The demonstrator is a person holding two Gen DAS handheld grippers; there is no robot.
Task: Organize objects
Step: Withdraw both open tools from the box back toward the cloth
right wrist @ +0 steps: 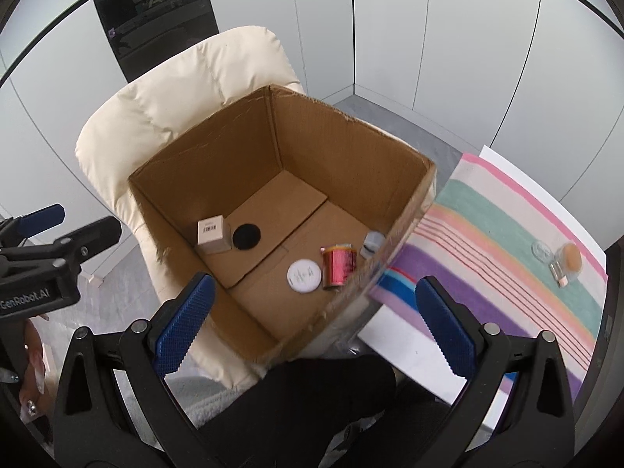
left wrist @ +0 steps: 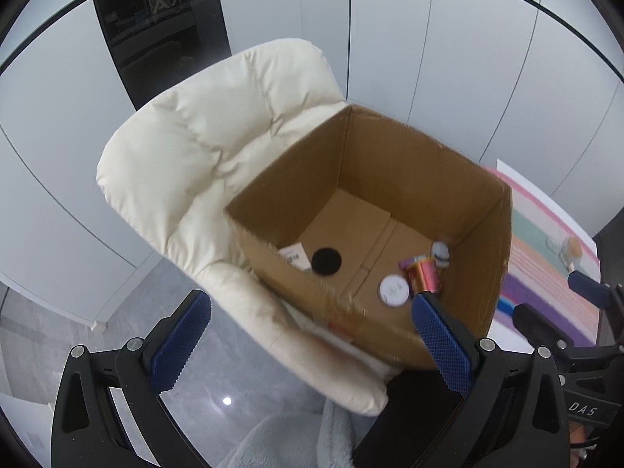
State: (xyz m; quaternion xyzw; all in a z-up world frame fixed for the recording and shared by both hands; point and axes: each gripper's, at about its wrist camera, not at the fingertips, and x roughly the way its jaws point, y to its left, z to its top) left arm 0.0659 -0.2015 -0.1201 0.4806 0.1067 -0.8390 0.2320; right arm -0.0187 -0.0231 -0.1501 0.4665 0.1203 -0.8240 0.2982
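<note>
Right wrist view first: cream padded armchair (right wrist: 163,109) bearing an open brown cardboard box (right wrist: 343,144), walls thin, bendy and ragged at the rim. Beside it, a striped pastel cloth (right wrist: 507,234) over a white table, near edge overhanging.

Inside the box, loose on the floor: pink metallic can (right wrist: 339,265) lying on its side, probably light and prone to rolling; flat white round lid (right wrist: 304,275) just beside it; small beige carton (right wrist: 212,234) by a black disc (right wrist: 246,236); small grey-white piece (right wrist: 372,243) in the corner.

Left on the cloth, well apart from the box: small clear glass jar with cork stopper (right wrist: 565,265) on its side, next to a clear round glass piece (right wrist: 542,249). Likely light, slick, breakable; best pinched across the body.

Right gripper (right wrist: 312,327) spread wide, empty. Left gripper (left wrist: 308,335) likewise wide, holding nothing. Open air above box and cloth; box rim the one obstacle.
</note>
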